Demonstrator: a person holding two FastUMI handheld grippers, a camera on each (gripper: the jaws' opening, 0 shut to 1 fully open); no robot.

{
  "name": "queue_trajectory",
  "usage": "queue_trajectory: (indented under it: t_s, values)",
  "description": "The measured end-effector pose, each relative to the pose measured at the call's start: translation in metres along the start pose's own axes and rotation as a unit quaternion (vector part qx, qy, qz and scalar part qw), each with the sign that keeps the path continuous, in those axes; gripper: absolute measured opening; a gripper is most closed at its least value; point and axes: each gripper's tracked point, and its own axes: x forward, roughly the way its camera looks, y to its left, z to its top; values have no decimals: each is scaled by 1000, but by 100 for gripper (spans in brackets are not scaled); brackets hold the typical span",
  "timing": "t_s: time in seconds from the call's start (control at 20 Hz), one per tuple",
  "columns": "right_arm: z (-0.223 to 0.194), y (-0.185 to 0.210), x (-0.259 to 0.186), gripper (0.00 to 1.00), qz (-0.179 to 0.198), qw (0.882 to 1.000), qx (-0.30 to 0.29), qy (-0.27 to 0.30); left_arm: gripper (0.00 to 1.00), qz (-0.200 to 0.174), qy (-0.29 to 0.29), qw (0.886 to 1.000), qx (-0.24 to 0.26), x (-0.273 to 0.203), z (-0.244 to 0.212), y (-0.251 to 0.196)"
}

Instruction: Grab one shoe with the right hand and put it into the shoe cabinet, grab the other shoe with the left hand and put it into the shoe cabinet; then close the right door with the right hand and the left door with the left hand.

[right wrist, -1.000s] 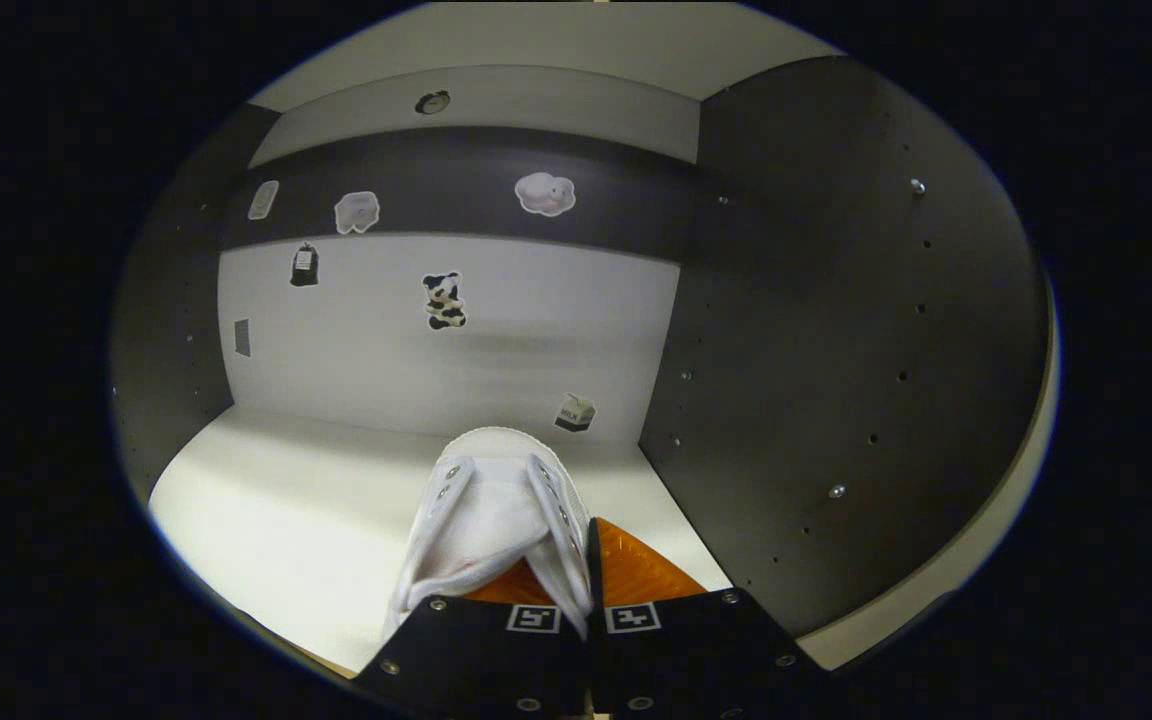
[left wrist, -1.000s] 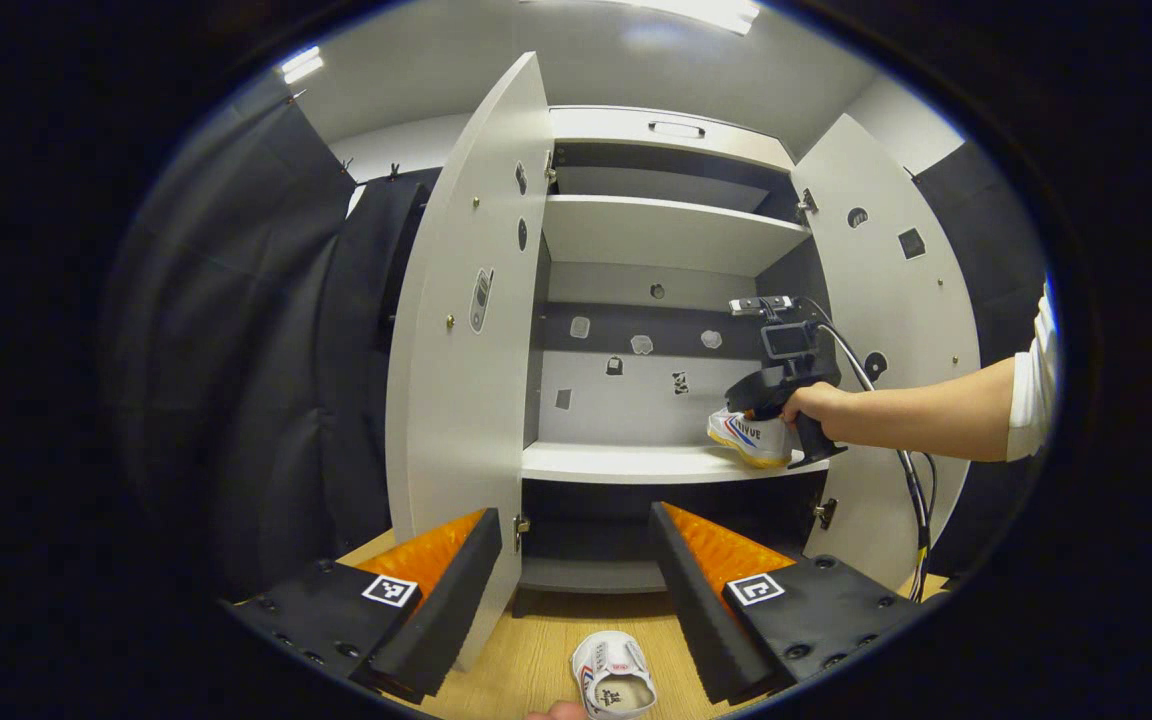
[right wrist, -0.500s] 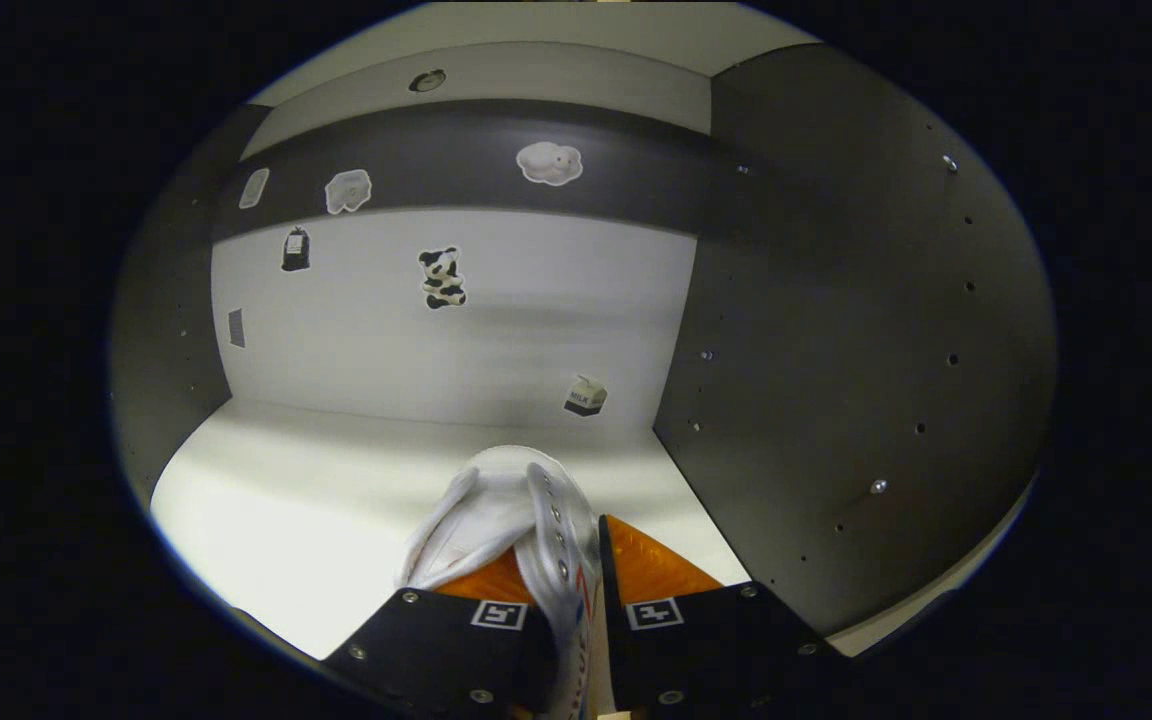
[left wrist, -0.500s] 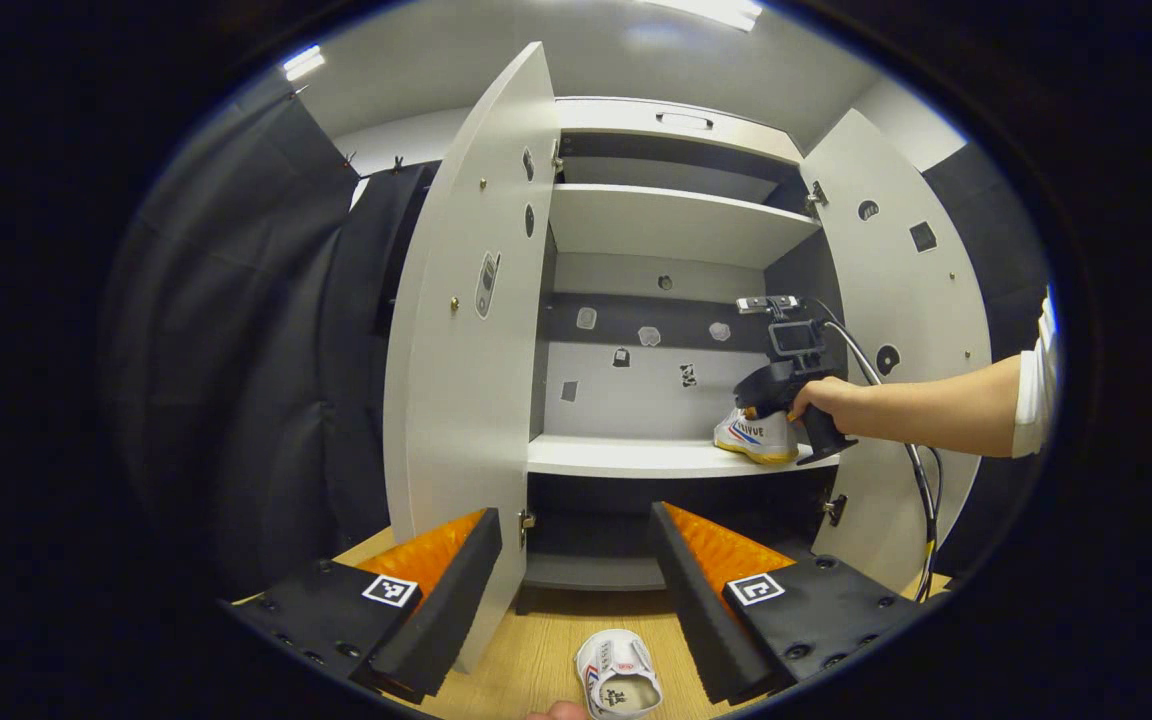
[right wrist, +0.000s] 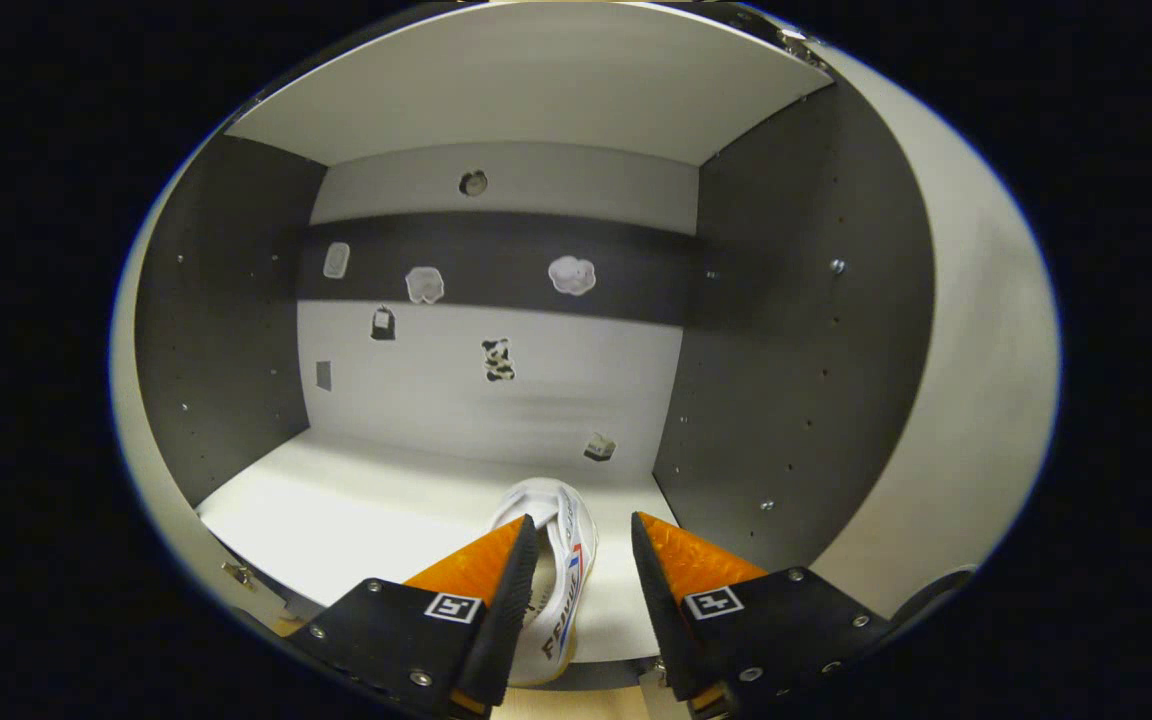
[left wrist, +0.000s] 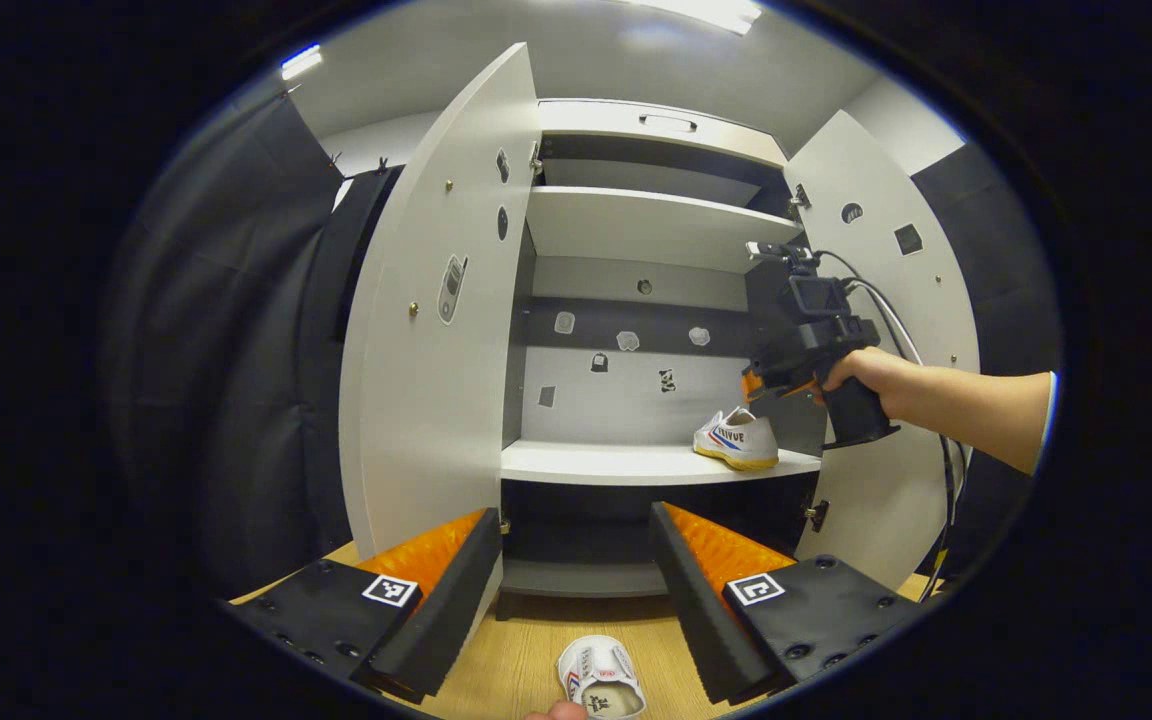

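In the left gripper view the left door point(left wrist: 426, 330) stands swung wide at 9 o'clock, its free edge just above the left gripper point(left wrist: 576, 560), whose fingers are spread with nothing between them. Between the two doors the shoe cabinet point(left wrist: 636, 150) is open: the middle shelf point(left wrist: 616, 462) is bare along its left and centre, and a dark gap lies under it. On the wooden floor point(left wrist: 526, 650) at 6 o'clock, between the left gripper's fingers and below them, lies the second shoe point(left wrist: 598, 676), white, seen from above into its opening, with red and blue marks on its side. At 3 o'clock on the shelf sits the first shoe point(left wrist: 736, 440), upright near the shelf's right end close to the cabinet's right wall; it is white with a yellowish sole and red and blue stripes. Above it and apart from it hangs the right gripper point(left wrist: 766, 380), held by a hand point(left wrist: 861, 370), with the right door point(left wrist: 896, 330) open behind.

In the right gripper view the right gripper point(right wrist: 584, 560) is released, its fingers parted; the first shoe point(right wrist: 556, 560) lies on the shelf point(right wrist: 356, 510) at 6 o'clock, beyond the fingers, free room to its left, the dark side wall point(right wrist: 796, 370) just to its right.
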Motion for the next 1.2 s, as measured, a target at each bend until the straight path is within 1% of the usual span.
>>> queue_trajectory:
  t_s: [0.05,0.1,0.15,0.2,0.25,0.3,0.35,0.4,0.45,0.65,0.85,0.9,0.95,1.0,1.05,1.1,1.15,1.2]
  values:
    - [10,0,-16,65,4,1000,1,-18,99,-2,-1,1000,1,0,1,-2]
    - [16,0,-30,68,7,999,1,-32,96,-4,-2,1000,1,0,2,-4]
    - [22,-1,-44,75,9,999,3,-48,96,-6,-2,1000,0,0,2,-6]
    - [24,0,-58,77,14,998,7,-60,96,-7,-2,1000,0,-1,2,-8]
    - [23,1,-76,81,20,997,12,-68,94,-9,-1,1000,0,-1,2,-10]
    - [20,1,-91,83,24,997,16,-74,94,-10,0,1000,-1,-2,1,-11]
    - [16,0,-104,88,27,996,20,-84,94,-11,2,1000,-1,-4,0,-13]
    - [10,-3,-118,90,27,995,20,-92,96,-12,5,1000,-1,-4,-2,-14]
    - [2,-7,-130,92,22,994,20,-100,96,-13,8,1000,-1,-6,-4,-15]
    - [-41,-17,-175,93,11,992,44,-119,96,-13,22,1000,1,-10,-13,-18]
    - [-84,-34,-205,93,-4,988,74,-137,96,-13,39,999,-1,-13,-25,-19]
    - [-93,-35,-212,93,-2,987,77,-141,99,-11,50,999,-4,-13,-33,-17]
    - [-101,-37,-219,93,-2,986,77,-146,96,-8,65,998,-6,-14,-45,-14]
    - [-107,-38,-226,94,-3,986,72,-152,99,-5,82,997,-4,-15,-58,-10]
    - [-114,-40,-236,94,-4,985,62,-158,100,-4,100,995,4,-16,-72,-6]
    - [-120,-40,-243,94,-4,986,53,-161,100,-11,123,992,9,-18,-89,-6]
    - [-127,-38,-249,94,-2,986,46,-161,97,-28,151,988,9,-22,-108,-10]
    - [-134,-35,-255,94,4,987,40,-158,97,-45,183,982,2,-27,-128,-13]
